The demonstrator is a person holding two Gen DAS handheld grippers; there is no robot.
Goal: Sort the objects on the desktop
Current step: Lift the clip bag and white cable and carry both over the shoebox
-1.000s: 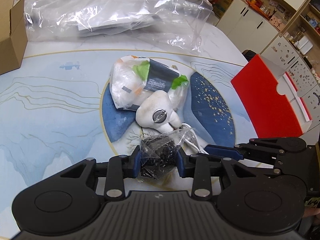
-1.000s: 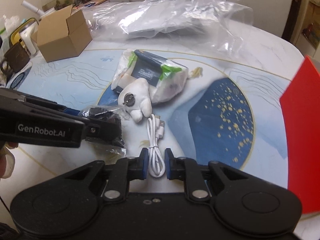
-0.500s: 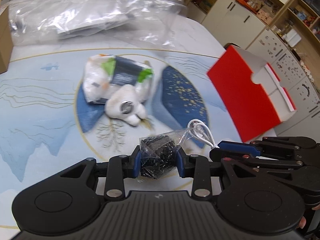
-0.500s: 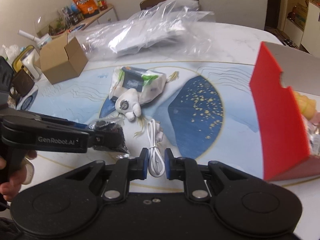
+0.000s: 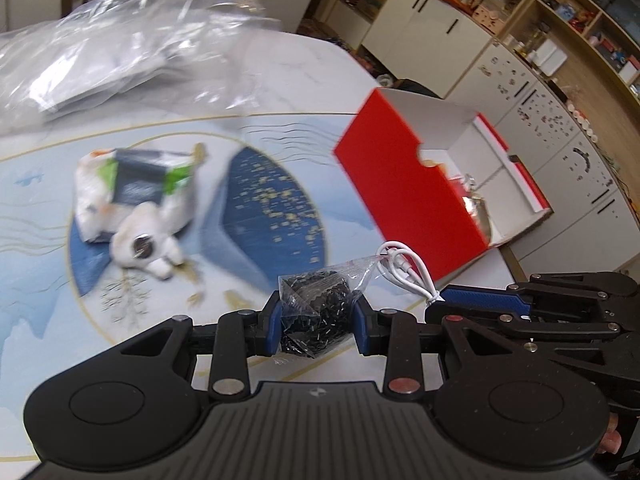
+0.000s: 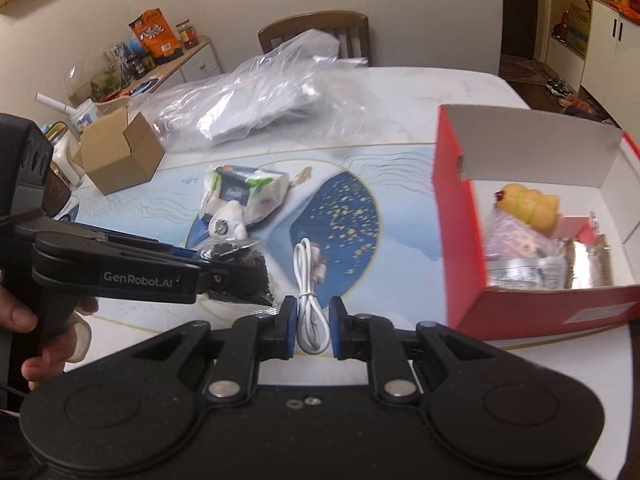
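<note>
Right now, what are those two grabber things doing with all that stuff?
A person is tidying a table with a grabber in each hand. The left gripper is squeezing a small clear bag of black bits, and the right gripper is pinching a coiled white cable. Both are lifted off the table beside an open red box that already holds a few things. A tissue pack and a white plush toy lie on the mat.

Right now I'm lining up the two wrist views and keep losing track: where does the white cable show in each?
Left wrist: the white cable is right of centre, hanging from the right gripper, beside the bag of black bits.
Right wrist: the white cable is at lower centre, between the gripper's blue pads.
Shared landmark: the red box, to the cable's right in both.
</note>
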